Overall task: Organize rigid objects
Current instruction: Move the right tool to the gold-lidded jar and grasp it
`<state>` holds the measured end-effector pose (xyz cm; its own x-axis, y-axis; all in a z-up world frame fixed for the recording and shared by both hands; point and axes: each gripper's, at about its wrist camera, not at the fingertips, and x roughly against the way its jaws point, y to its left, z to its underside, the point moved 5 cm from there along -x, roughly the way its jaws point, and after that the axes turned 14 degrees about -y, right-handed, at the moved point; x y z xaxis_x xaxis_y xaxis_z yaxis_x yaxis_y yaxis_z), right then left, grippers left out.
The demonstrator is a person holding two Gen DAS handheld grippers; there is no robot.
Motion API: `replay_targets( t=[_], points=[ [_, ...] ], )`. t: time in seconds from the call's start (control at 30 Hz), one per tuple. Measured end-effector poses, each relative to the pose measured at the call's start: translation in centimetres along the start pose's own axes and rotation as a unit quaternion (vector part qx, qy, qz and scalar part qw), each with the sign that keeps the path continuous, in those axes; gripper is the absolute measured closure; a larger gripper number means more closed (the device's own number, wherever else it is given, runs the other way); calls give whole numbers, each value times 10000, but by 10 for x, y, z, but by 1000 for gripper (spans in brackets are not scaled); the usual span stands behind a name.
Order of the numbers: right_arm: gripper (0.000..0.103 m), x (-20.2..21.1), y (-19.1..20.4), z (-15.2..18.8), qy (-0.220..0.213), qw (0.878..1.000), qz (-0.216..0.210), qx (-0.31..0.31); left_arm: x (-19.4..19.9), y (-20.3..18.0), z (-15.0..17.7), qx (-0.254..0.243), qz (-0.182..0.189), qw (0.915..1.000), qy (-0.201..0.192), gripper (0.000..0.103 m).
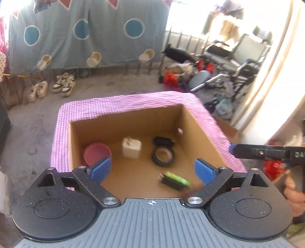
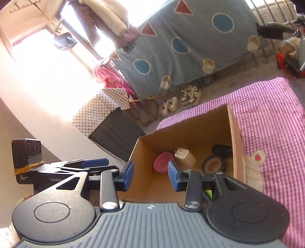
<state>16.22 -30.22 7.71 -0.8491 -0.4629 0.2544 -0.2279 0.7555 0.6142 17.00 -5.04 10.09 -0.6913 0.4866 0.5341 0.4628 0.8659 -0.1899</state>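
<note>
Rigid objects lie on the floor of an open cardboard box [image 1: 200, 133], which stands on a surface covered with a pink-and-white checked cloth [image 1: 122, 105]. Inside, a pink bowl [image 1: 97, 152] sits in the near left corner, a white power adapter [image 1: 131, 147] stands near the middle, a roll of black tape [image 1: 163, 156] lies to its right with a second black round item [image 1: 163, 142] just behind it, and a blurred green-and-black object [image 1: 174, 180] is closest to the camera. The left gripper [image 1: 152, 168] hangs above the box with its blue pads spread wide and nothing between them. The right gripper [image 2: 150, 176] is seen from its own camera at the box's near edge, its jaws partly apart and empty; in the left view it reaches in from the right edge, with a hand [image 1: 294, 192] on its grip. Beyond the cloth the grey concrete floor [image 1: 114, 85] carries several pairs of pale shoes [image 1: 63, 84] along a hanging blue sheet with circles and triangles [image 1: 85, 38]. To the right stand a wheelchair [image 1: 246, 72] and a pile of red and grey clutter under a bright window [image 1: 190, 17]. A white appliqué patch with a pink heart [image 2: 255, 158] shows on the cloth in the right view.
</note>
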Motion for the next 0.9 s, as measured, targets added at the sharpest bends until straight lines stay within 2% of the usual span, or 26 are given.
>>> replay_targets(
  t=[0.13,0.27,0.47,0.53,0.63,0.73,0.83,0.9],
  points=[
    [61,24,-3,41,-48,9999,93,-94,21,-12,49,-123,66,9998,-133,7],
    [60,25,-9,78,-18,9995,245,-221,25,-23,94,-334,68,9993,-175,7],
    [60,-12,-9,129,675,9966,482,-15,2,-26,146,-395,-203,9990,93,9],
    [60,-25,-7,138,835,9950,532,109,-4,-26,158,-633,-441,9970,87,10],
    [60,-43,-6,146,983,9931,610,205,-12,-24,172,-973,-753,9923,130,20],
    [60,-57,-6,152,1065,9921,622,227,-19,-23,178,-1050,-736,9916,140,25],
    [60,-65,-10,155,1119,9917,620,161,-24,-22,181,-882,-691,9936,122,29],
    [60,-72,-12,155,1160,9913,607,99,-29,-19,179,-806,-672,9944,111,35]
  ],
)
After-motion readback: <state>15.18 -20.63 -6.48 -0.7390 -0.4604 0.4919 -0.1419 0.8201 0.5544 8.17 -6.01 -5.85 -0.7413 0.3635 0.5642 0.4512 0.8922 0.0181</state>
